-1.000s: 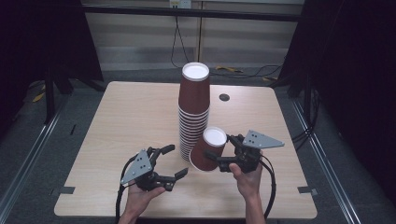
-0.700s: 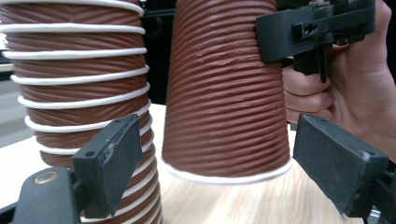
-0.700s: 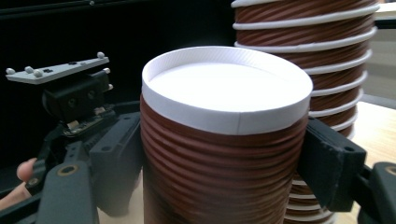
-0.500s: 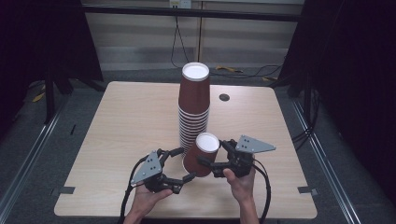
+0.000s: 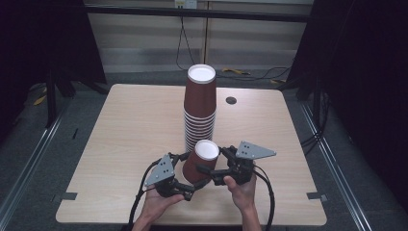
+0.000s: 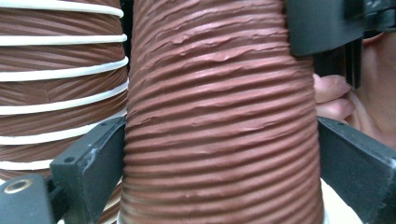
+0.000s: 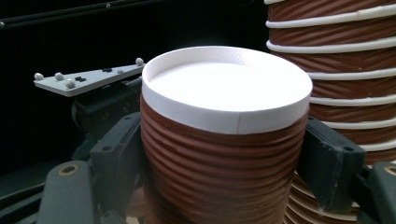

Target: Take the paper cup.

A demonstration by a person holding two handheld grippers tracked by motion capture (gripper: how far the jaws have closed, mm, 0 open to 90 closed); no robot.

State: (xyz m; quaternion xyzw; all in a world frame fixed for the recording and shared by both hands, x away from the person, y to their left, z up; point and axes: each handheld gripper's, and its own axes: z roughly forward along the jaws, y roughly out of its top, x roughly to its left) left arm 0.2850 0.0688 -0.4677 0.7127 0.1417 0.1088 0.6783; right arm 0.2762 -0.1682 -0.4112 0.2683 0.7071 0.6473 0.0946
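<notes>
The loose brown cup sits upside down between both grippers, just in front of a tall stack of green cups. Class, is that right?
Not quite: the stack is brown, like the loose cup, not green. The high view shows it. The rest stands: the cup is upside down between the left gripper and right gripper.

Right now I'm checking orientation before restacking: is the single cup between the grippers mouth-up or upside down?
Upside down: the single cup shows its white recessed base on top and widens downward between the right gripper and left gripper.
</notes>
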